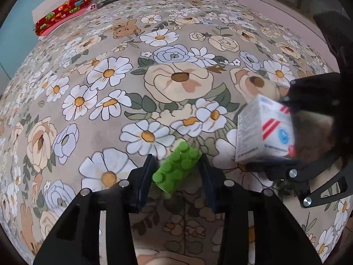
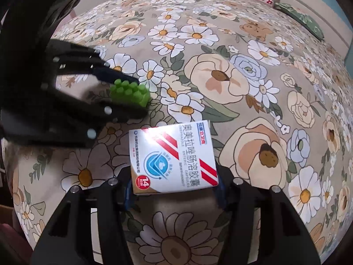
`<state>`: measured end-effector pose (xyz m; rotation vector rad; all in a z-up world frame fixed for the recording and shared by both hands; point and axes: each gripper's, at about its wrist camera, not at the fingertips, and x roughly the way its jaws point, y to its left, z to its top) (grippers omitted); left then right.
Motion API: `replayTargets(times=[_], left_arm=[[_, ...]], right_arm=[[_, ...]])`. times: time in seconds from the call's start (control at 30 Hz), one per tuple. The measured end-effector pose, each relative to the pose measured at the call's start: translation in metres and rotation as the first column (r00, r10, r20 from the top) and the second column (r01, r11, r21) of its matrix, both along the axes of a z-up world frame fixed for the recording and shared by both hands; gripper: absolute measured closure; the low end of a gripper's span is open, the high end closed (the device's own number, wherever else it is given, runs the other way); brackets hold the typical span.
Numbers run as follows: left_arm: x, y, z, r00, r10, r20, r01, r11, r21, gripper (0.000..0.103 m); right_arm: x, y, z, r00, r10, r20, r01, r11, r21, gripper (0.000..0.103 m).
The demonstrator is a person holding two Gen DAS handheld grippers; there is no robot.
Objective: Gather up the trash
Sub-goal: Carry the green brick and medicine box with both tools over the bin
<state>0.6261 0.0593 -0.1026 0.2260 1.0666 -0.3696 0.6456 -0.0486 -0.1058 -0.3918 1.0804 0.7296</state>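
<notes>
Trash on this bed comes down to two pieces for me: a green studded plastic building brick (image 1: 177, 167) and a white cardboard medicine box with red stripes and a blue round emblem (image 2: 173, 158), both low over the beige flower-printed bedspread (image 1: 110, 114). My left tongs (image 1: 178, 174) are narrowed onto the brick's long sides, though the right pad may only be just beside it; my right tongs (image 2: 174, 190) clamp the box by its near end, most of it sticking out forward. I judge the box the likelier loss: held so close to one edge, it could pivot or slide free on a quick swing. The brick sits skewed between its pads and could twist out. Both tongs work close together and could knock each other. Only the right wrist view shows the box's printed face; the left view shows its side panel and tilt.
</notes>
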Motion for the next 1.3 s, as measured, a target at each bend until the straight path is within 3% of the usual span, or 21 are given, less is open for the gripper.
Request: replayTargets(times=[0.27,0.57,0.87,1.1,1.3], left_arm=[[-0.027,-0.01,0.03,0.998,0.057,0.012,-0.057,0.998,0.0,0.059],[-0.078,-0.024,0.093,0.994,0.097,0.043,-0.098,0.994,0.039,0.059],[-0.147,-0.026,0.179,0.973,0.17,0.153,-0.178,0.983,0.038,0.059],[-0.213,-0.042,0.241,0.956,0.15,0.252,-0.167,0.985,0.049,0.059],[-0.263,-0.055,0.278,0.941,0.137,0.31,-0.16,0.986,0.048,0.059]], right_arm=[[-0.02,-0.012,0.031,0.999,-0.048,0.025,0.047,0.999,0.022,0.047],[-0.071,-0.041,0.104,0.99,-0.103,0.095,0.101,0.994,0.03,0.047],[-0.147,-0.075,0.19,0.971,-0.139,0.194,0.129,0.99,0.062,0.047],[-0.212,-0.096,0.249,0.951,-0.151,0.272,0.134,0.988,0.078,0.047],[-0.267,-0.109,0.292,0.932,-0.151,0.328,0.126,0.987,0.095,0.047]])
